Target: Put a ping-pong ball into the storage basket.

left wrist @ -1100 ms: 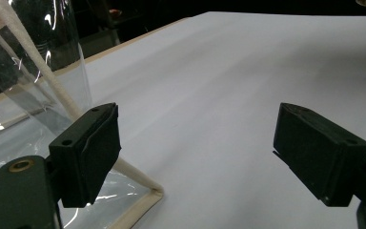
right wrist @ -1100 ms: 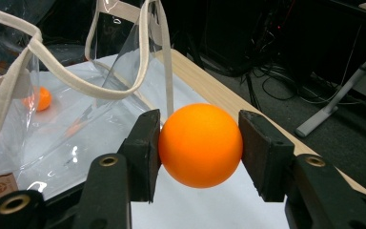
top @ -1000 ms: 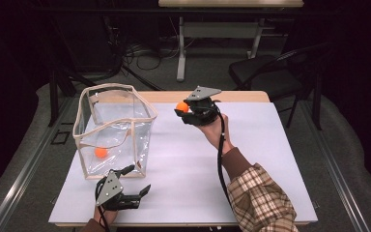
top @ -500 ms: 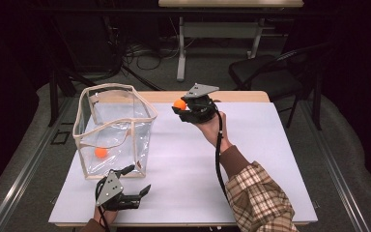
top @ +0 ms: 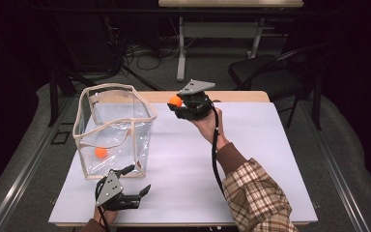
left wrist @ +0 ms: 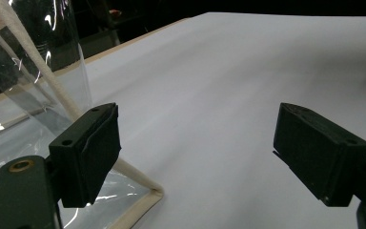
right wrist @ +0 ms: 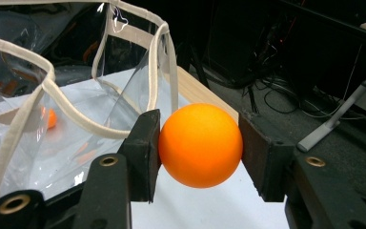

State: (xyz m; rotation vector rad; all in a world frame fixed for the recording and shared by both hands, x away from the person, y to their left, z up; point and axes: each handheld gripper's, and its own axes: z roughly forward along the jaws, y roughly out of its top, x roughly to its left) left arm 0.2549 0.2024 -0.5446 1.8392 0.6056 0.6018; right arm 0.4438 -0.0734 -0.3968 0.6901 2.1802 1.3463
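Right gripper [top: 176,103]: raised above the far middle of the desk [top: 251,159], at about 12 o'clock on the white top, and clenched on an orange ball [top: 175,101]; in the right gripper view the orange ball [right wrist: 200,145] is seen pressed between both black jaws, touching each.

Orange ball: held in the air, clear of the desk surface, just to the 3 o'clock side of the clear bag [top: 113,130] and near the level of its rim.

Clear bag: a transparent, open-topped bag with cream fabric edging, stood upright at about 9 o'clock on the desk; in the right gripper view its near rim [right wrist: 52,90] is seen beyond the left jaw.

Second ball [top: 101,152]: a smaller-looking orange ball is seen lying on the bottom of the clear bag, toward its near side.

Left gripper [top: 135,188]: rested low at about 7 o'clock, at the near edge of the desk, just in front of the bag's near corner; its jaws are spread wide and nothing is held between them.

Bag corner [left wrist: 138,195]: in the left gripper view the cream-edged lower corner is seen just beside the left jaw.

Sleeve [top: 256,198]: a plaid sleeve is seen stretched from 5 o'clock toward the right gripper.
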